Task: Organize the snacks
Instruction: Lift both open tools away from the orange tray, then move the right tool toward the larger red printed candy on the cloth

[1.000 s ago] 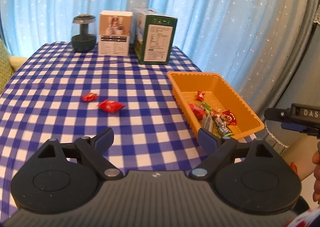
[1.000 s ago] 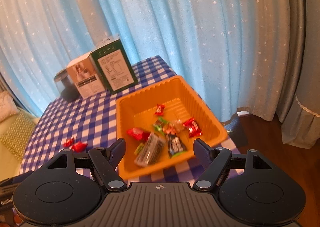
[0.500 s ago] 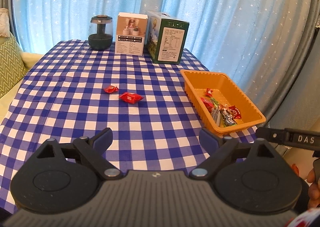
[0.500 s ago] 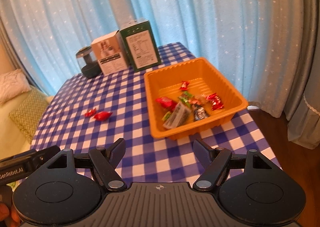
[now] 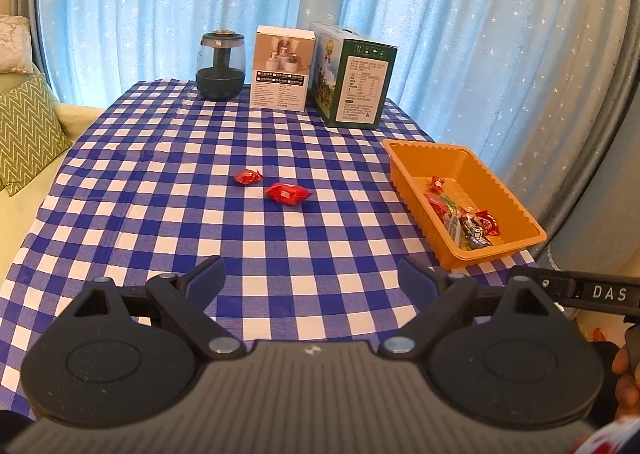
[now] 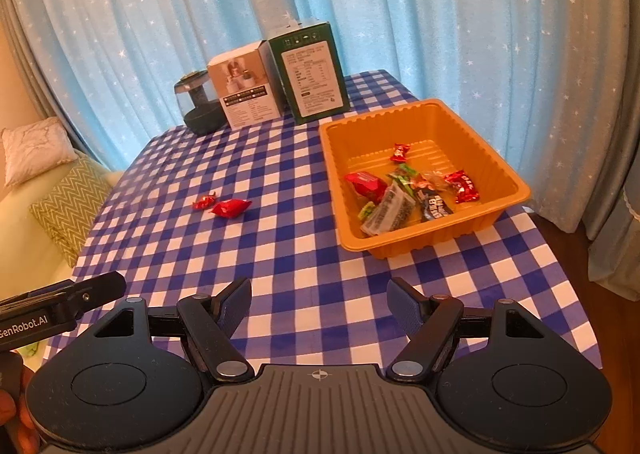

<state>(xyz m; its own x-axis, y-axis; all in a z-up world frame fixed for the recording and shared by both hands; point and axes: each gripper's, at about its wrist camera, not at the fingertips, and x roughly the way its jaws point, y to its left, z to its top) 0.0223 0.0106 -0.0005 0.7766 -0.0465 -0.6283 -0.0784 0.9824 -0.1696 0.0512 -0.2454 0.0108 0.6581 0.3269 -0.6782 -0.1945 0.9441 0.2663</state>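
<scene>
Your left claw (image 5: 312, 278) hangs wide open over the near edge of the worktop (image 5: 280, 254), gripping nothing; your right claw (image 6: 319, 306) is spread just as wide and empty too. Two red candies (image 5: 288, 193) lie loose ahead of the left claw, close together, the smaller one (image 5: 247, 176) just beyond and left of the larger. Ahead and right of the right claw sits the orange tray (image 6: 496, 213), with several wrapped snacks (image 6: 396, 197) inside it. Beyond stand two boxes (image 5: 352, 77) and a dark jar (image 5: 220, 65).
</scene>
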